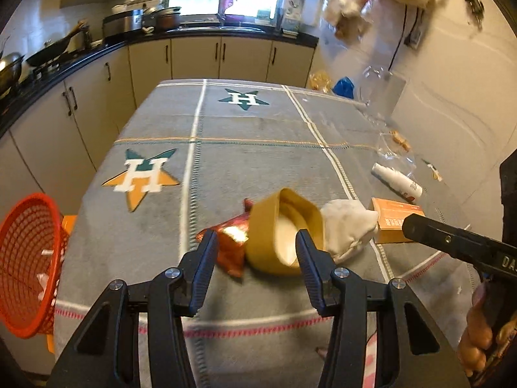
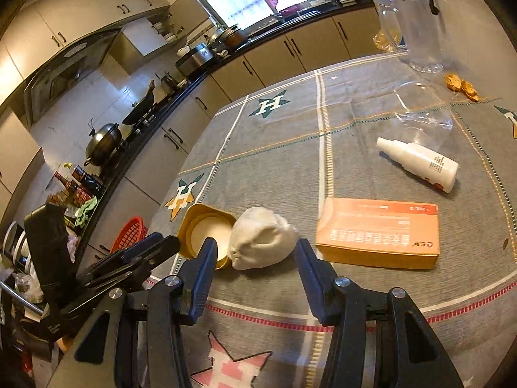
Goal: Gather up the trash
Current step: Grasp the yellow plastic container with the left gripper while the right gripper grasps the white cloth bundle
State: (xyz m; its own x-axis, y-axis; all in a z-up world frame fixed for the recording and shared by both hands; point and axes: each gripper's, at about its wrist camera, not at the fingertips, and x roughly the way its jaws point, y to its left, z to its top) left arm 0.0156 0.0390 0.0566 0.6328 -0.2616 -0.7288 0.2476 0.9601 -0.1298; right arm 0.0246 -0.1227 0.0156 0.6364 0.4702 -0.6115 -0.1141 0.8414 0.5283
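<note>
Red mesh marks the basket [image 1: 27,265], hanging off the table's near-left edge, where trash from the cloth [image 1: 252,161] can be dropped in; something pale lies inside it. Right of it, the left gripper [image 1: 255,247] stands wide, holding nothing, its fingers framing the foil wrapper [image 1: 231,245] and the tipped yellow tub [image 1: 284,232], probably lined up to take one of them. Touching the tub's right side sits the white wad [image 2: 261,242], and the right gripper [image 2: 255,253] hovers wide and unloaded just short of it, likely its target. Further right lie the orange box [image 2: 379,234] and, beyond it, the white bottle [image 2: 418,163], both untouched. Clear plastic [image 2: 423,106] is crumpled at the far right.
</note>
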